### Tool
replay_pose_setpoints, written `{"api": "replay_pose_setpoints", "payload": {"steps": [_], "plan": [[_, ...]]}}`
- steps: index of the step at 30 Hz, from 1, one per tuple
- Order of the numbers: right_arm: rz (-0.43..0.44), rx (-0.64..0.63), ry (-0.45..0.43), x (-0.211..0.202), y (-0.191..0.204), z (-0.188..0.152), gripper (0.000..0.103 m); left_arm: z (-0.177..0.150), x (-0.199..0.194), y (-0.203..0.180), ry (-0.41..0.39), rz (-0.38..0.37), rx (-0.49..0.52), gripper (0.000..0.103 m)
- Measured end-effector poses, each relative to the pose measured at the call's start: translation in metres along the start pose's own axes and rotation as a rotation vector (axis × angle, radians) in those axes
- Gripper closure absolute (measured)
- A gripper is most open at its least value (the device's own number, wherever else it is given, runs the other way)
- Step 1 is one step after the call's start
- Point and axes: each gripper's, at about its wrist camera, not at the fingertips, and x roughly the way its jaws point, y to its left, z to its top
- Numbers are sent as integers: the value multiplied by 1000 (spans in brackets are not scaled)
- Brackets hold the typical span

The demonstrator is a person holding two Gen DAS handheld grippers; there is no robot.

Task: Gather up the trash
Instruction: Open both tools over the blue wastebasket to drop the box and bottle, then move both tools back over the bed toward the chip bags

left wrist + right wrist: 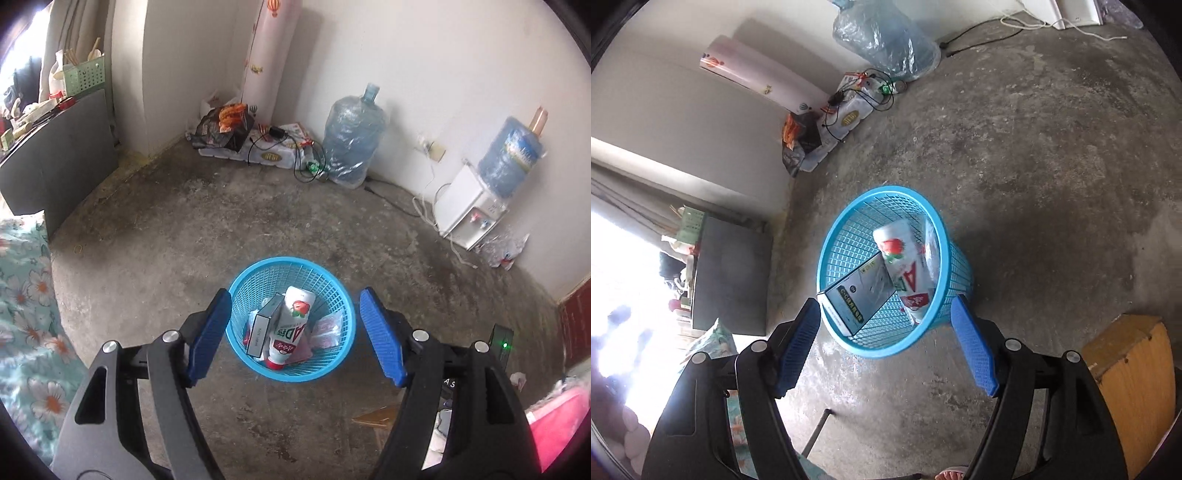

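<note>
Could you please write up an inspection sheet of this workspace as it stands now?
Surface: bare concrete floor, stained, no loose trash seen near the basket.
Job's things: blue mesh basket upright, holding a white bottle, a flat box and pink wrappers.
Clutter: bags and packets in the corner; crumpled plastic by the dispenser.
Grippers: left tongs and right tongs both open, empty, above the basket.
Cables: black cord by the bagged water jug; white cord at the water dispenser.
Surroundings: dark cabinet, floral bedding, wooden stool.
</note>
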Motion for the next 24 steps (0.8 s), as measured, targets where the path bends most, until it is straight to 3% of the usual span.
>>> {"api": "replay_pose_setpoints", "payload": {"steps": [6,11,15,24], "plan": [[43,-97,-40,-59,22,-26,32,-24,-104,5,-124,4,-24,35],[93,-334,-40,-102,71,-58,19,-65,-204,24,-224,76,-93,35],[157,-531,-13,-126,121,-91,19,-123,-282,55,-299,161,-201,33],[284,-745,174,-160,189,-181,19,-276,-414,152,-374,450,-543,32]]}}
